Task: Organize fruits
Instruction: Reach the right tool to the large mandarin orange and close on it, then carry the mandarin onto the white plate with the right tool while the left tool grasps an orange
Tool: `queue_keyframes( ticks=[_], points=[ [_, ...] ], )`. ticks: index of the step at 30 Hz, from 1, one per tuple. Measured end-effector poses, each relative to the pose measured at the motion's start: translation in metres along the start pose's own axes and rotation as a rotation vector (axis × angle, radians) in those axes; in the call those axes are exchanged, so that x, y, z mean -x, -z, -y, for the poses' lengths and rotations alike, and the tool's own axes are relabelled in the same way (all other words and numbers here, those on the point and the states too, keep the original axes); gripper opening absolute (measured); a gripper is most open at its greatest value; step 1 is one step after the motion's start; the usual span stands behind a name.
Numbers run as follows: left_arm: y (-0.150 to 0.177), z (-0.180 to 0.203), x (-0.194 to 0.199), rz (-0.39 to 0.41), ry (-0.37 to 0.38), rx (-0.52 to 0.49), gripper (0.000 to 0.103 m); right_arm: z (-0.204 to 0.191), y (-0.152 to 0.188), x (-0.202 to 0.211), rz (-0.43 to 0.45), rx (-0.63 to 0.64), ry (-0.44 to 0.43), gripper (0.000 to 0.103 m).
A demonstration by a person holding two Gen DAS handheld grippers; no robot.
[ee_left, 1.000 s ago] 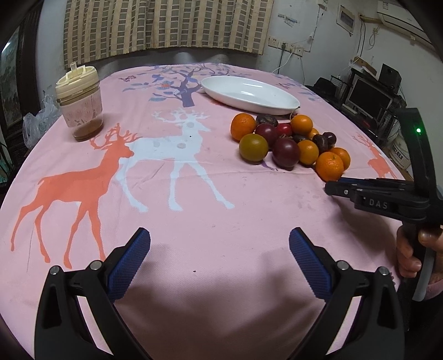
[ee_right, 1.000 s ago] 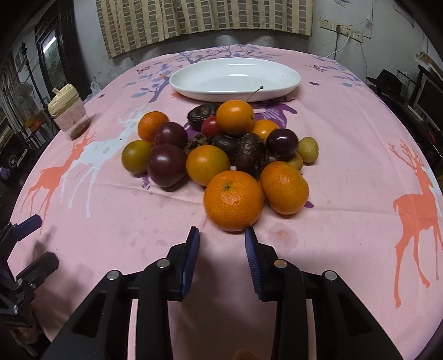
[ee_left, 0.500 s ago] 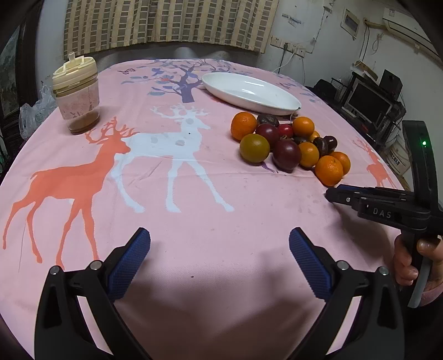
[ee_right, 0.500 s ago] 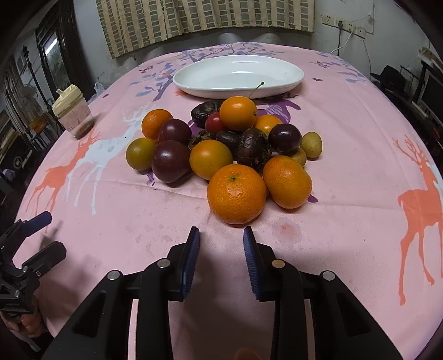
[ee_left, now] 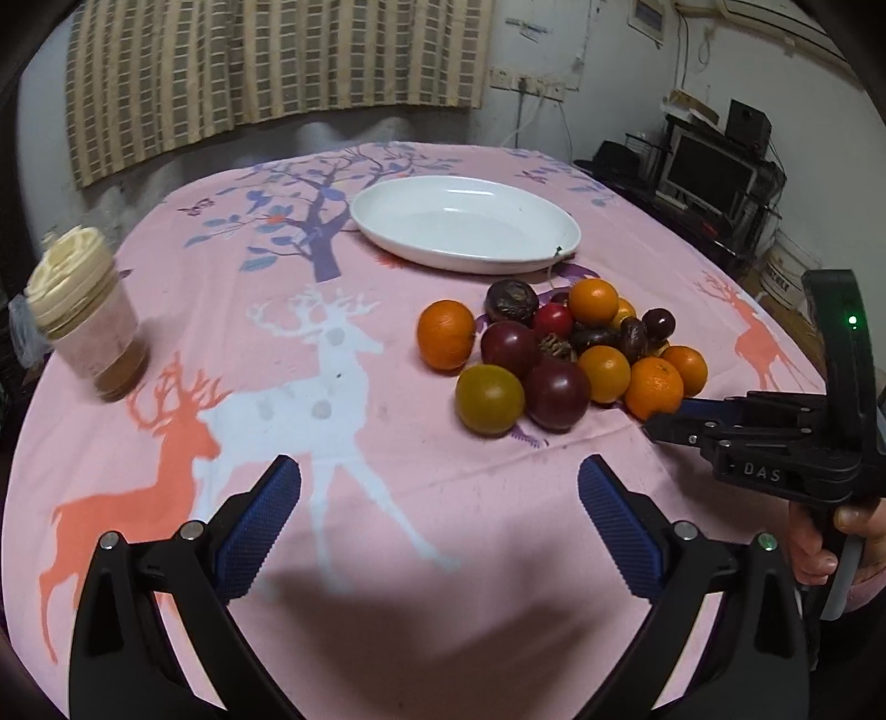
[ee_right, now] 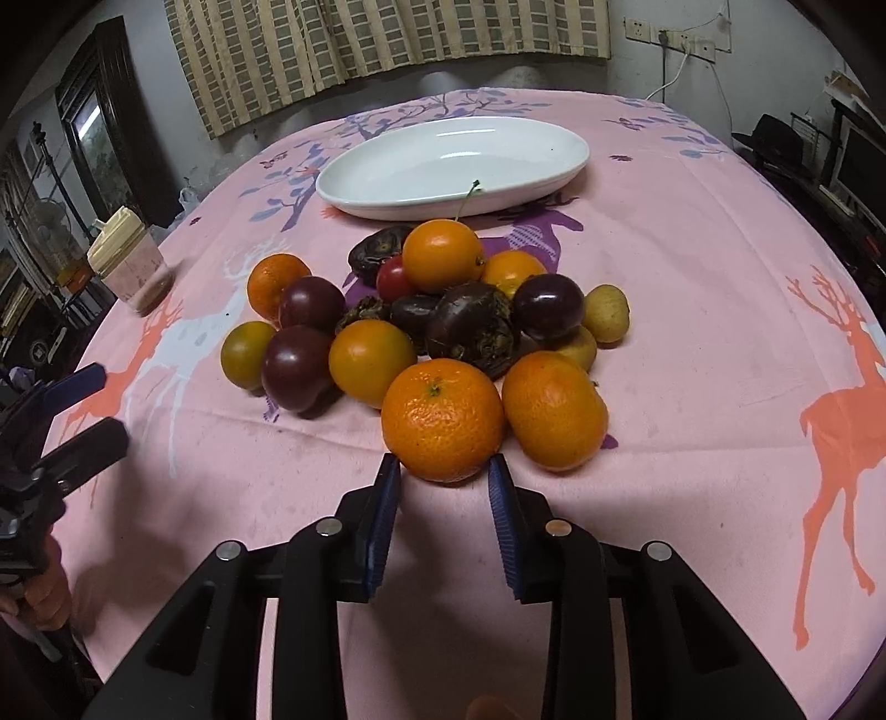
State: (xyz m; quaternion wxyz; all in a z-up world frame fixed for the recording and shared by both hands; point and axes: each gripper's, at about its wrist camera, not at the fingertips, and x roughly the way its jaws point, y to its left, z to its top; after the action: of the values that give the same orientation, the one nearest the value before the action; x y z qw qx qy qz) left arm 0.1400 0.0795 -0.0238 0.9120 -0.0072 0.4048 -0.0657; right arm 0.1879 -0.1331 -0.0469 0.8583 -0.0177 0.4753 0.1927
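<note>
A pile of fruit (ee_right: 443,327) lies on the pink deer tablecloth: oranges, dark plums, a green-yellow one, a small red one and pale yellow ones. An empty white oval plate (ee_right: 454,160) stands behind it. My right gripper (ee_right: 443,468) points at the front orange (ee_right: 443,418). Its jaws stand narrowly apart and are opening. Their tips flank the orange's near underside and no pad presses on it. My left gripper (ee_left: 437,471) is wide open above bare cloth, left of and nearer than the pile (ee_left: 559,354). The right gripper (ee_left: 664,421) also shows there, at the pile's right edge.
A lidded plastic cup (ee_left: 83,321) with brown dregs stands at the table's left side. A monitor and shelves (ee_left: 714,171) line the room at right. A curtain (ee_right: 387,44) hangs behind the table. A hand (ee_left: 830,543) holds the right gripper's handle.
The right gripper has come forward until its tips reach the front orange. The left gripper has moved towards the pile and rolled a little; the fruit and plate look nearer.
</note>
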Motion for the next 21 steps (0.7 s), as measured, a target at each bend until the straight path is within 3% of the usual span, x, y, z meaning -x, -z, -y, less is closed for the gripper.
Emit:
queue_keyframes(
  ticks=[2,6,13,21],
  points=[
    [-0.007,0.001,-0.012,-0.015,0.024,-0.008,0.097,-0.001,-0.004,-0.004,0.001,0.01,0.013,0.034],
    [-0.018,0.007,-0.037,-0.055,0.042,-0.04,0.077,0.002,-0.011,-0.01,0.008,0.007,0.002,0.04],
    [-0.023,0.007,-0.06,-0.079,0.073,-0.051,0.076,0.008,-0.019,-0.014,0.021,-0.022,-0.023,0.045],
    [-0.027,0.006,-0.064,-0.063,0.114,-0.054,0.066,0.013,-0.023,-0.018,0.028,-0.051,-0.054,0.047]
  ],
)
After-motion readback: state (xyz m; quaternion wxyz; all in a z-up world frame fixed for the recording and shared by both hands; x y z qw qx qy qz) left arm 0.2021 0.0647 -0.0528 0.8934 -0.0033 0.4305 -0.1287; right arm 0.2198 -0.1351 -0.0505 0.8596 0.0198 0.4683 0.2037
